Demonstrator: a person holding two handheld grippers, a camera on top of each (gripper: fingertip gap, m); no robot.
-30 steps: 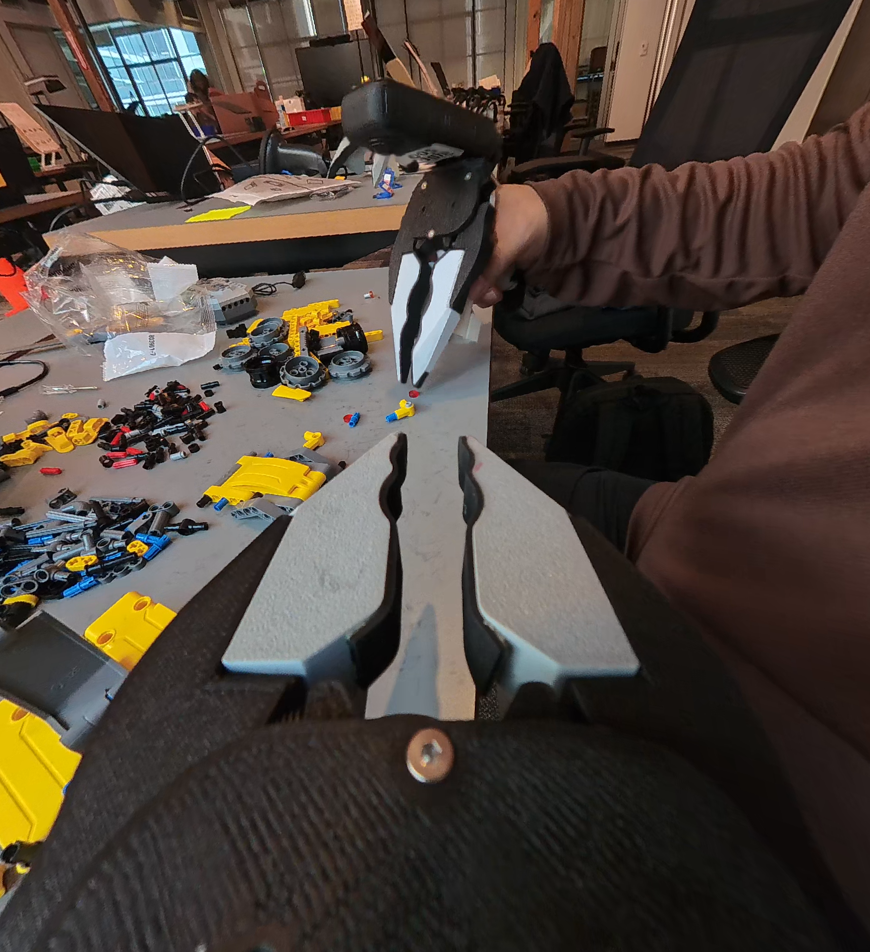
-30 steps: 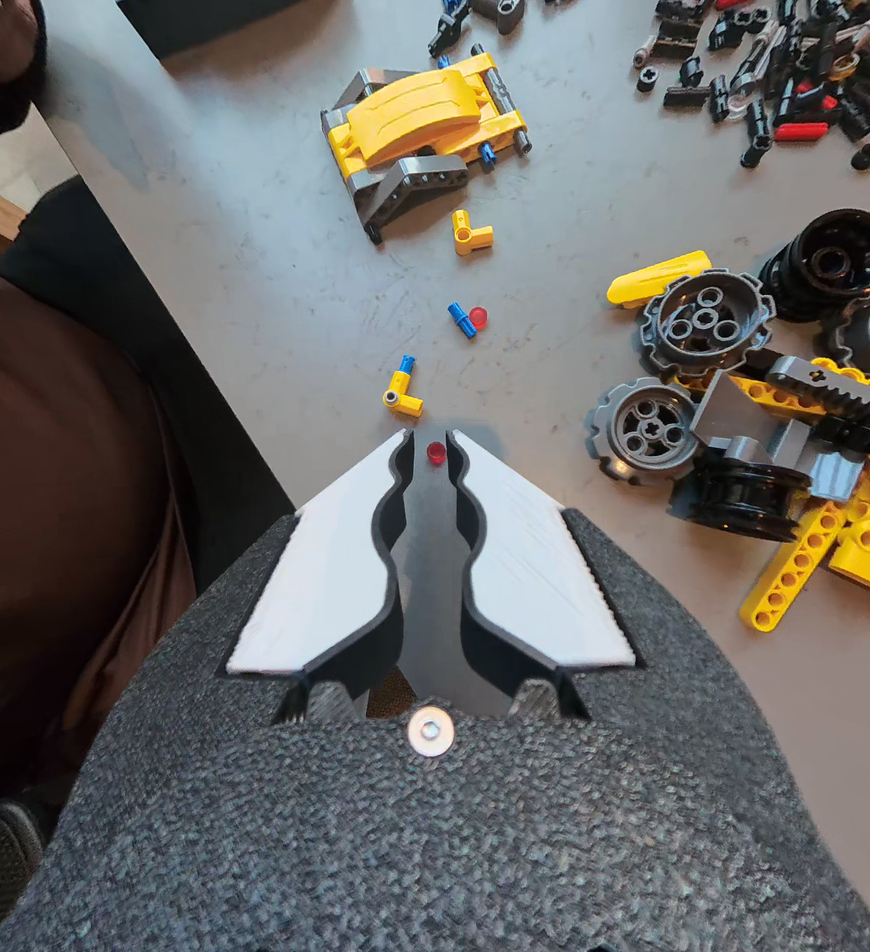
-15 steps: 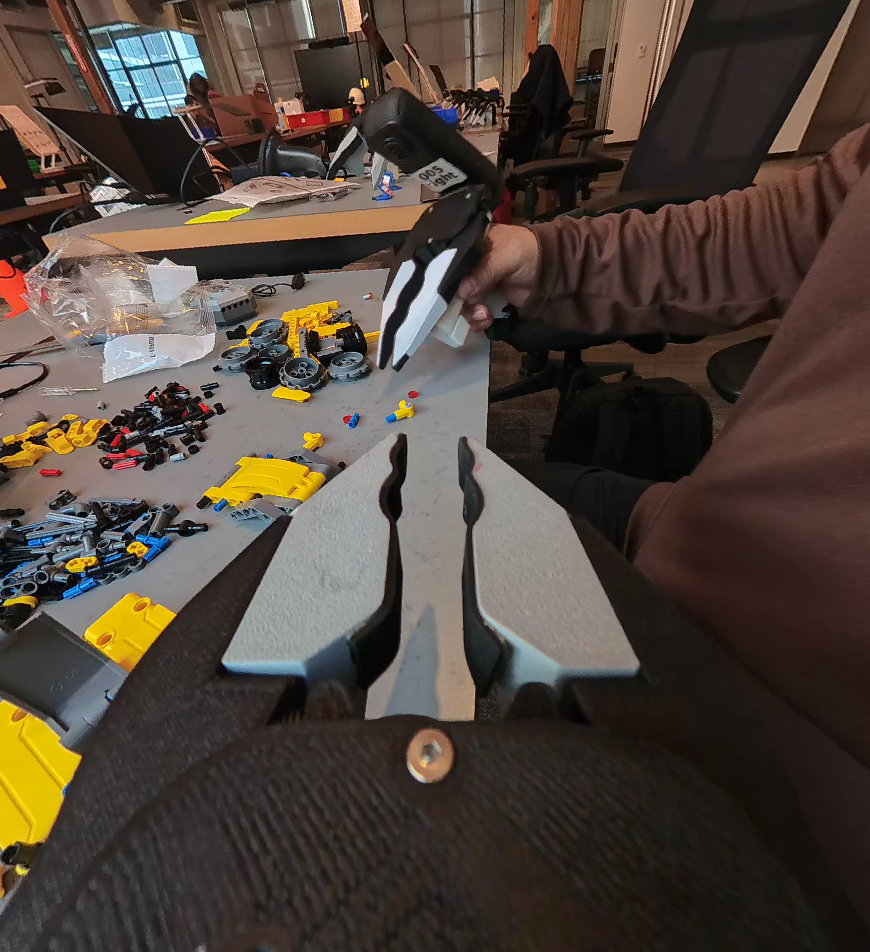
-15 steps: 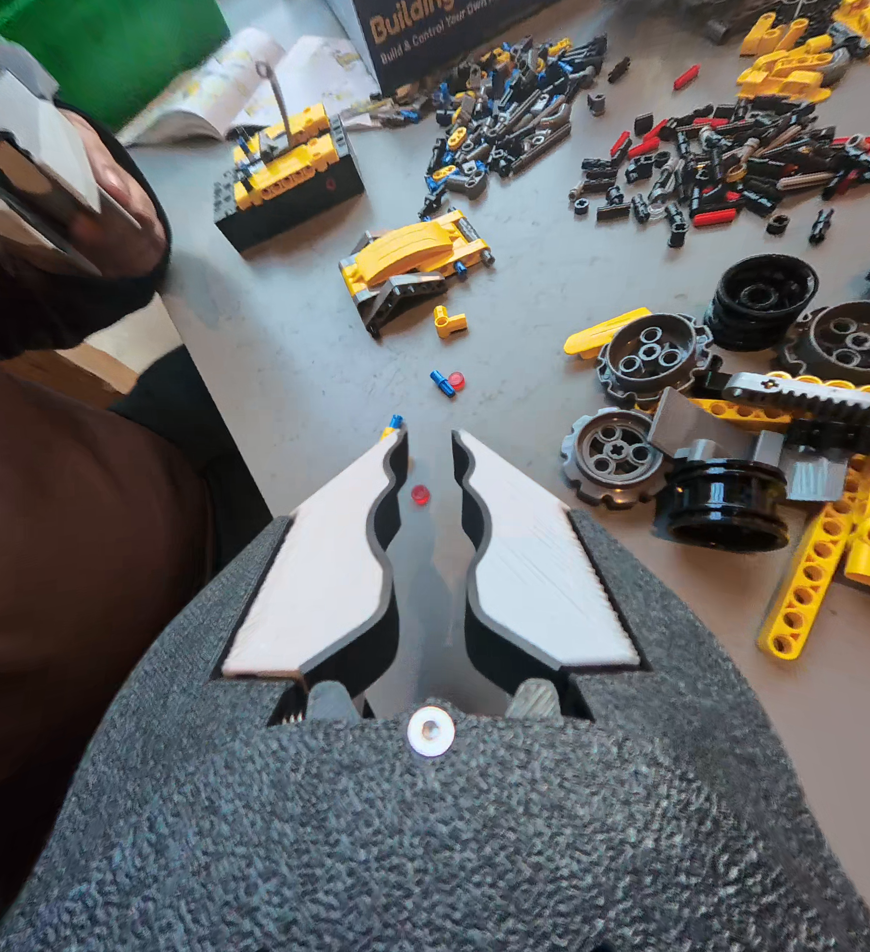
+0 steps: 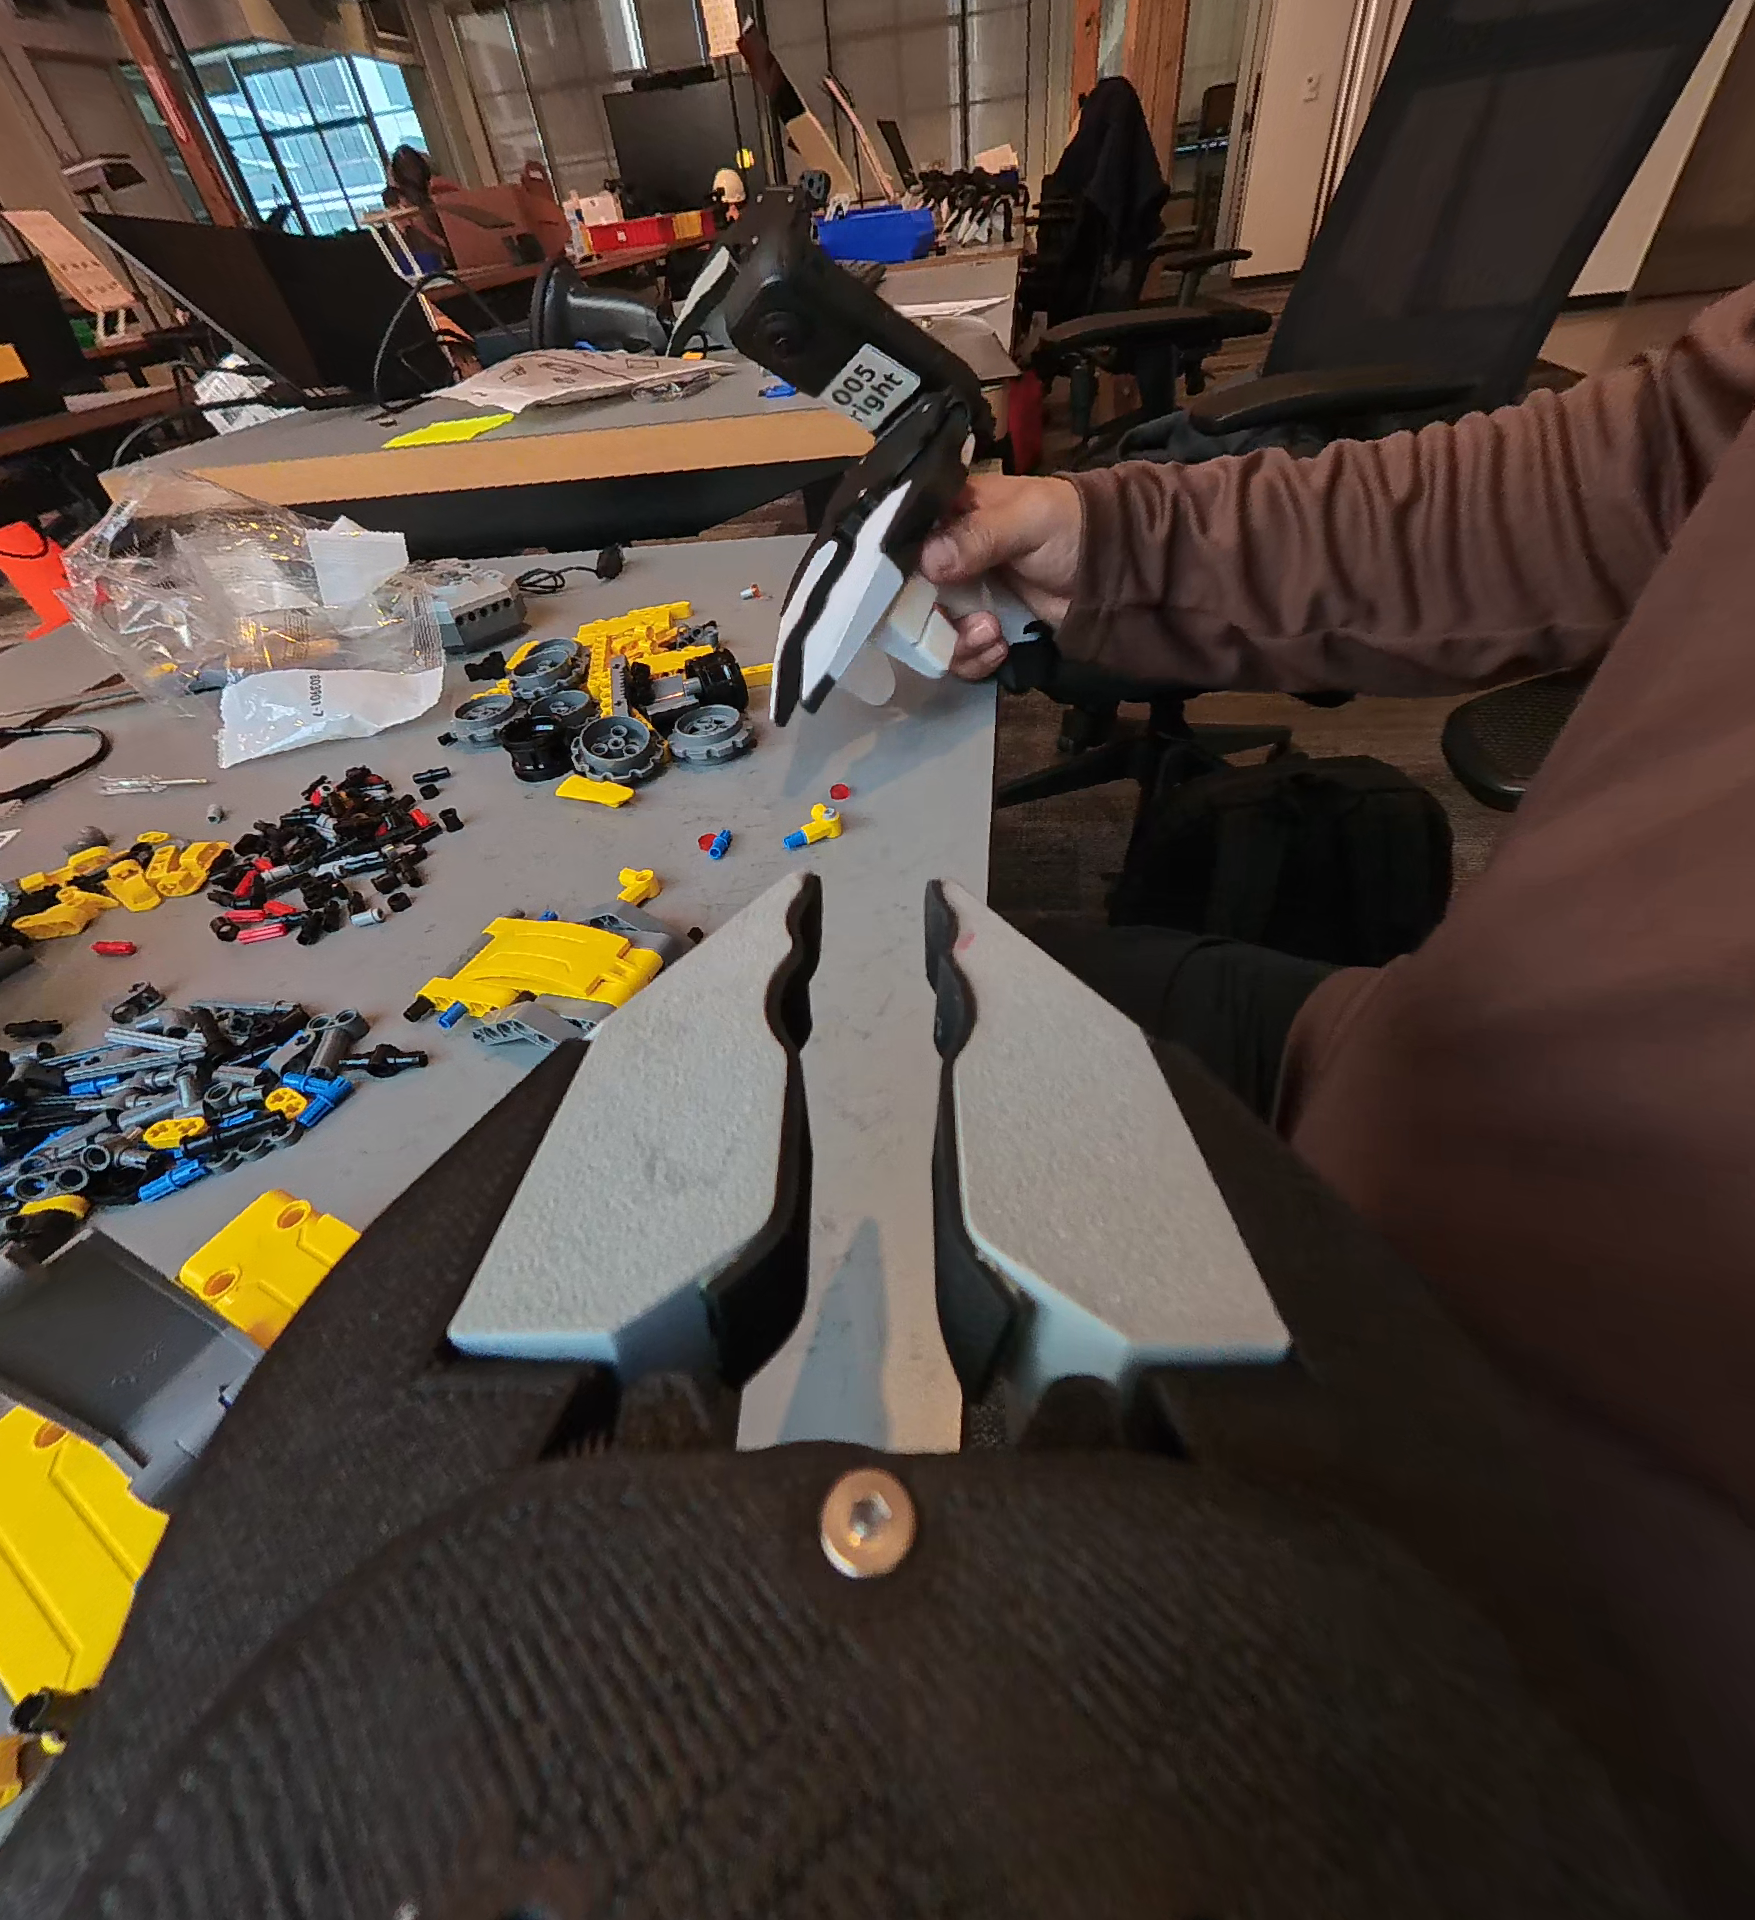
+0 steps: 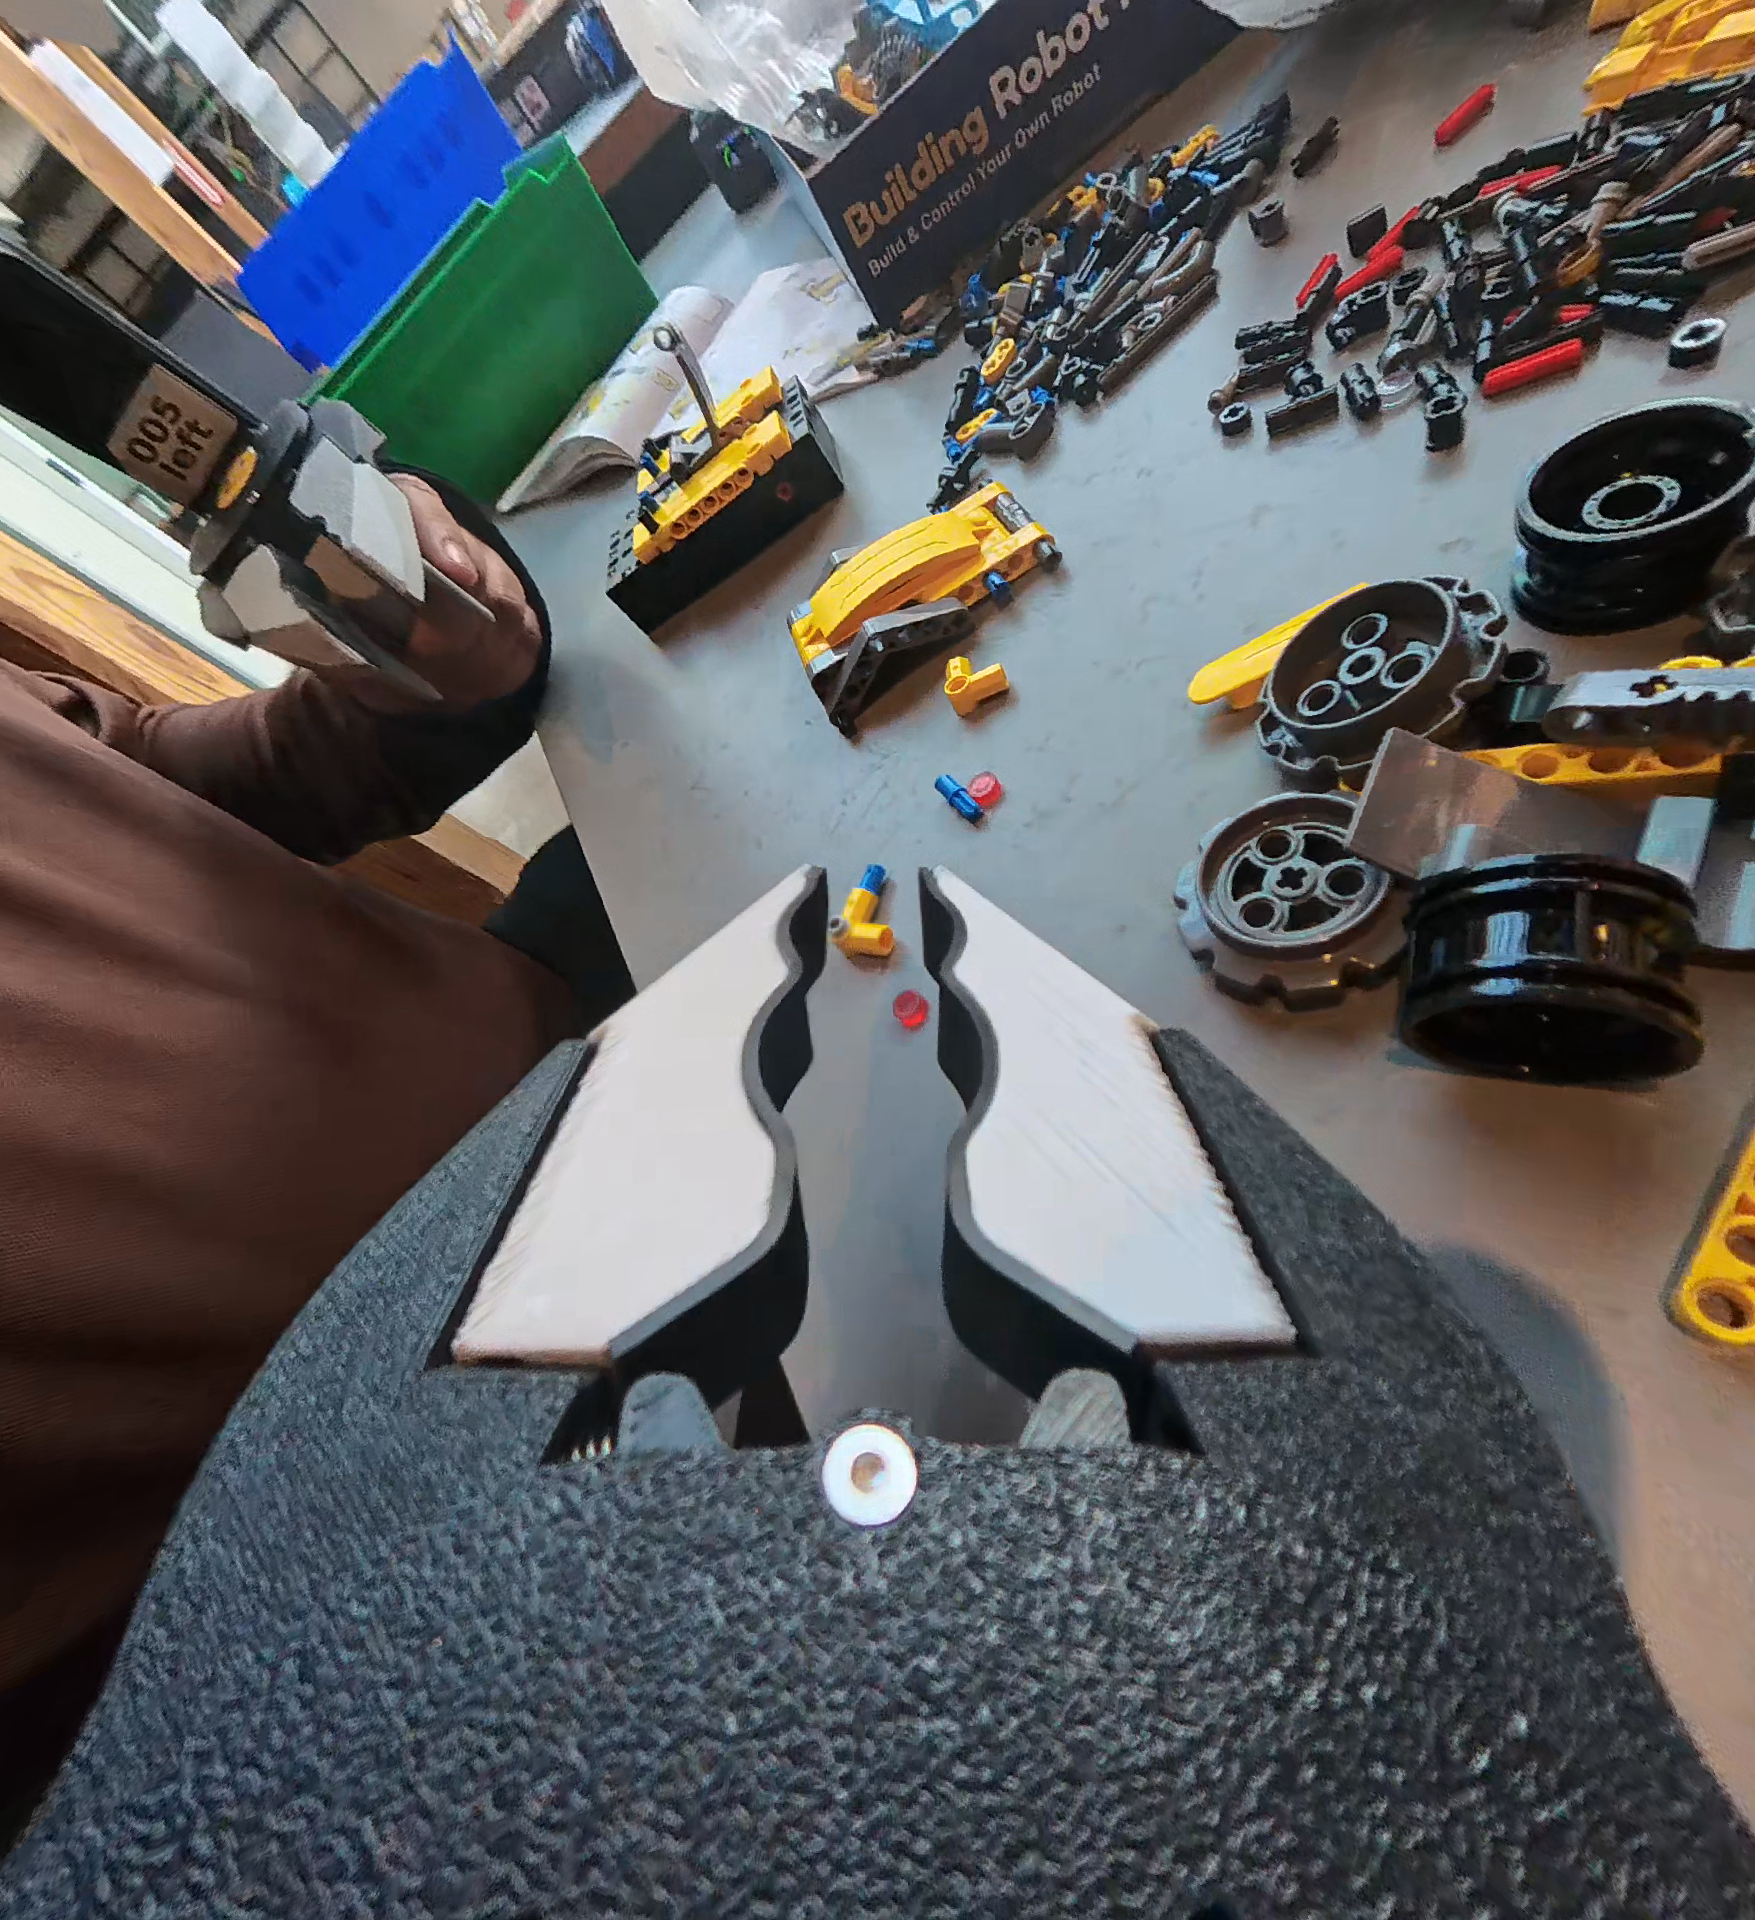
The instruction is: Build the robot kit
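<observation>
Stud [image 6: 909,1008], small, red and round, lies flat on the grey table [image 6: 707,790] at frame centre, seen between the right gripper [image 6: 868,883] fingers, which stand narrowly apart, empty, above it. It looks light, hard and slippery, best pinched by its rim. A yellow elbow piece [image 6: 862,920] lies just beyond. The left gripper [image 5: 871,899], lower centre of its view, is narrowly parted and empty too.

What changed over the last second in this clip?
The right claw lifted off the table and pulled back from the small red stud, open and empty. The left claw and the loose parts stayed put; the stud was never picked up.
</observation>
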